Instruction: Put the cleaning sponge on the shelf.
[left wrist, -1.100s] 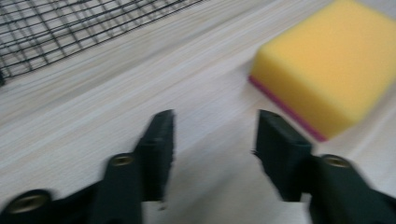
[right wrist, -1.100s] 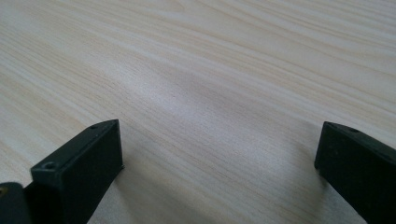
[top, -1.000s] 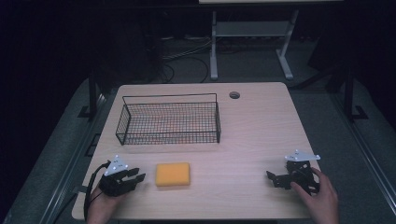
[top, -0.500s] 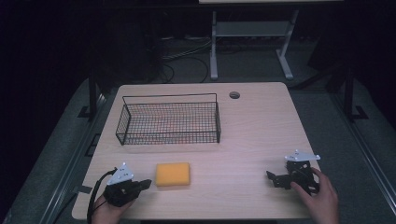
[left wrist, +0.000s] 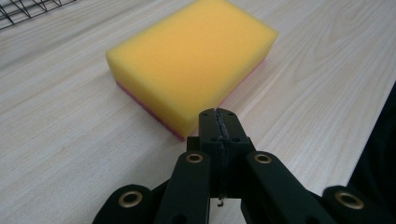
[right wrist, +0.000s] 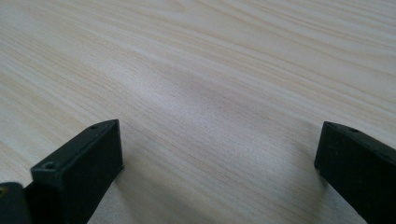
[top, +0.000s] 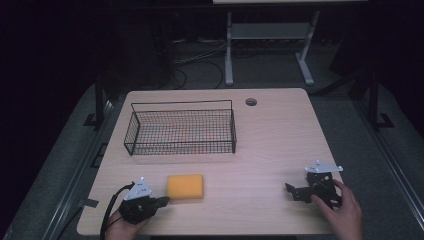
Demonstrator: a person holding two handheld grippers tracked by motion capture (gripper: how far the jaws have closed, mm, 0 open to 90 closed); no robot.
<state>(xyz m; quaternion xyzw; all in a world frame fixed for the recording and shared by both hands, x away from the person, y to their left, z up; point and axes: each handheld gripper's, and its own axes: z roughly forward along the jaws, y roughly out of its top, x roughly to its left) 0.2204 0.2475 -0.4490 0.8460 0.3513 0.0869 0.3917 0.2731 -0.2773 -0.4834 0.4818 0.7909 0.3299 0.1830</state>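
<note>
At the near left edge of the desk [top: 270,145], the left tool [top: 161,202] lies low with its jaws pressed together on nothing, tips just short of the yellow sponge [top: 185,186]; at the near right, the right tool [top: 290,190] rests with its jaws spread wide over bare wood, well apart from the sponge; farther back on the left stands a black wire basket [top: 181,130], beyond the sponge.
</note>
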